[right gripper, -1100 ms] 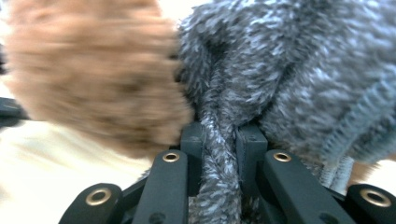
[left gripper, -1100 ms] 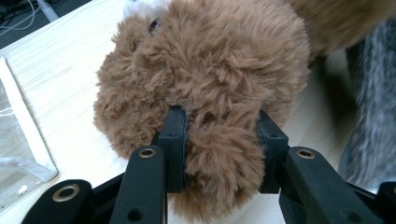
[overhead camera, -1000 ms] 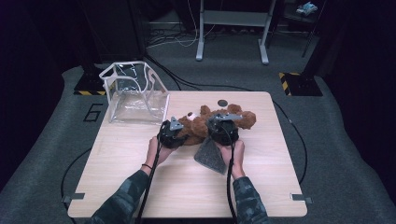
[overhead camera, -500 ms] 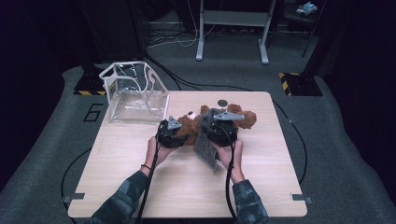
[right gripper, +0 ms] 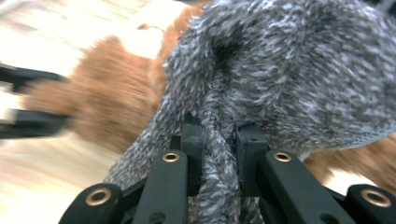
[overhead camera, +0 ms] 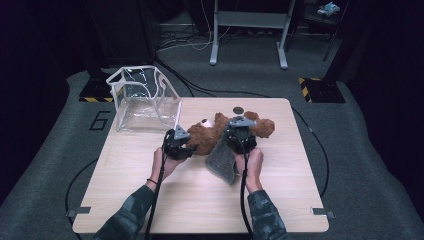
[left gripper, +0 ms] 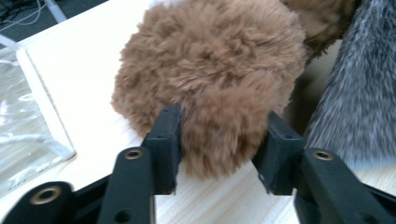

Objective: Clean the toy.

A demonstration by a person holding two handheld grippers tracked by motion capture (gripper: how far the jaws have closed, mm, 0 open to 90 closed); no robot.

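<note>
Here the right tool (right gripper: 219, 135) pinches the grey cloth (right gripper: 299, 70), the left tool (left gripper: 222, 144) closing around the teddy's paw (left gripper: 210, 84)

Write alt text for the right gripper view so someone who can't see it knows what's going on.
The right gripper has its two black fingers pinched shut on a fold of fuzzy grey knitted cloth, which bunches up above them. Behind the cloth lies a brown plush toy on a light wooden table; the background is motion-blurred.
</note>
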